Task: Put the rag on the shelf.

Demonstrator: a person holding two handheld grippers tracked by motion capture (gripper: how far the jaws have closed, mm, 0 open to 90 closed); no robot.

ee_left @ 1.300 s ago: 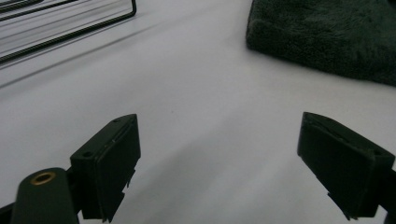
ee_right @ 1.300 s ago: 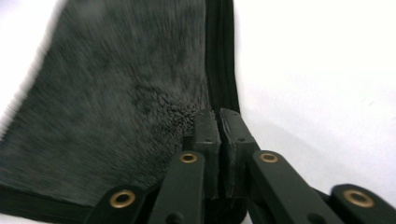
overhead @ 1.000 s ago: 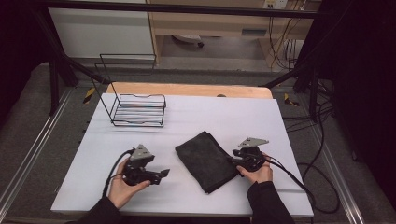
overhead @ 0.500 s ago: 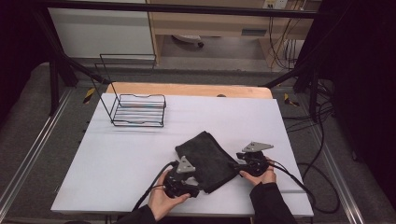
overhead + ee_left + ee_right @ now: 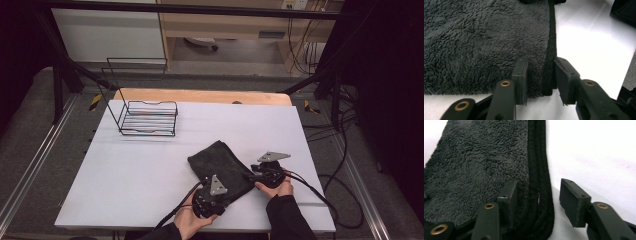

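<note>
A dark grey fleece towel [image 5: 222, 162] lies folded on the white table [image 5: 145, 170], right of the middle. My left gripper [image 5: 226, 192] is at the towel's near corner. In the left gripper view its jaws [image 5: 540, 82] have just been closing and straddle the hemmed edge [image 5: 550, 62], with the fleece [image 5: 481, 42] stretching away. My right gripper [image 5: 250, 176] is at the towel's right edge. Its jaws [image 5: 537, 200] have also just been closing, with the stacked hems [image 5: 540, 182] between them and a gap at one pad [image 5: 571, 200]. Neither pair squeezes the cloth.
A black wire basket [image 5: 149, 119] stands at the table's back left. A wooden board [image 5: 200, 95] runs along the far edge. Cables trail from both grippers off the near edge and to the right. Metal frame rails flank the table.
My left hand has travelled right from the table's left part to the towel's near corner. The right hand has stayed at the towel's right edge.
</note>
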